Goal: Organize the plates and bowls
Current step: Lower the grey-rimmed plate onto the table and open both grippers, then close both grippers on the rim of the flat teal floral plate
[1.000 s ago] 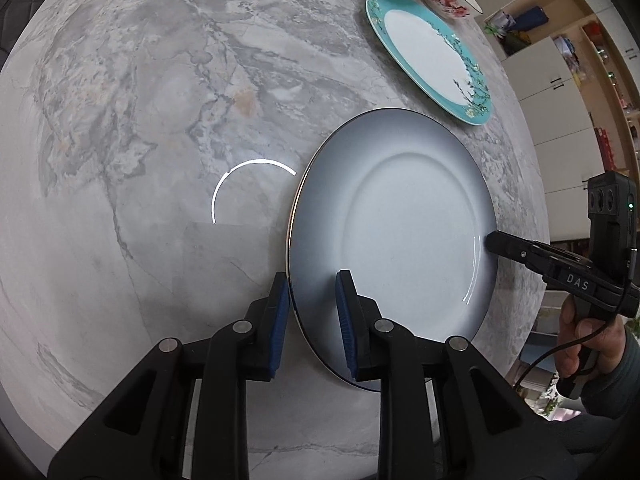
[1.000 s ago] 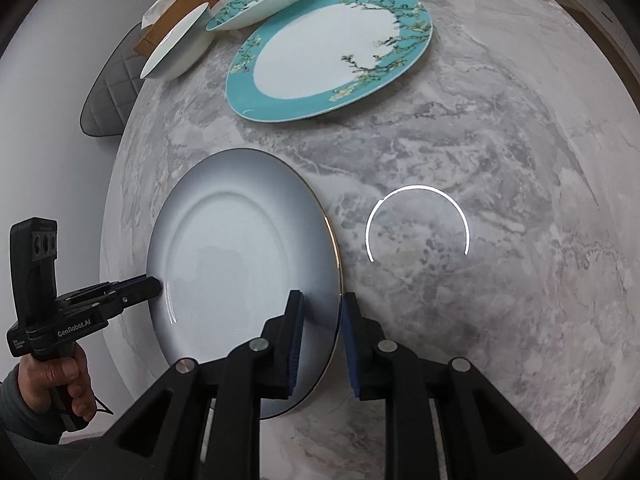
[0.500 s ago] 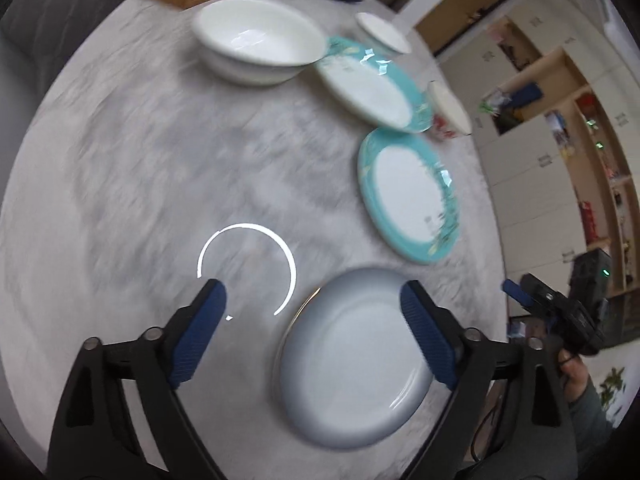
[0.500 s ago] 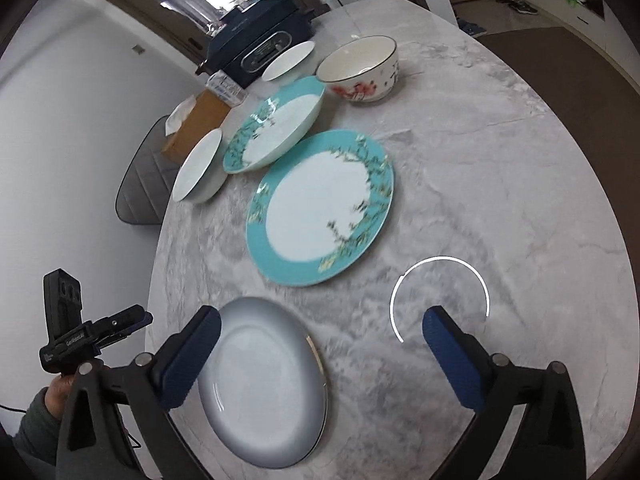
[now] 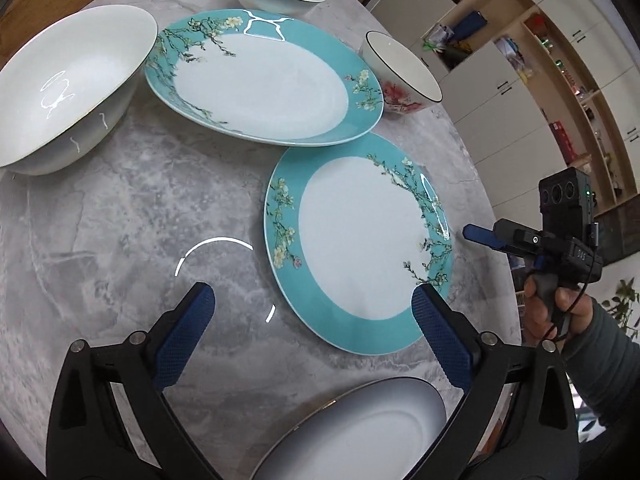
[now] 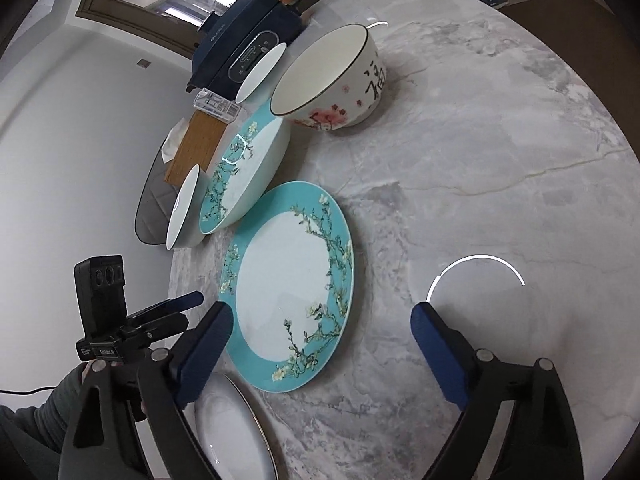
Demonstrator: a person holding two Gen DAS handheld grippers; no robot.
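We hold both hand-held grippers, left [image 5: 312,316] and right [image 6: 320,334], wide and empty over the teal blossom plate [image 5: 358,256] on the marble table [image 5: 120,208]. The grey plate [image 5: 360,428] lies flat just below them (seemingly placed); next we judge each must pinch an opposite teal rim.

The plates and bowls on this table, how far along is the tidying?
Early. Done: the grey plate lies flat at the near edge, held by nothing. In hand: nothing; the left gripper and right gripper are open around the flat teal plate. Left: nothing is stacked; the deep teal plate and three bowls sit separately.
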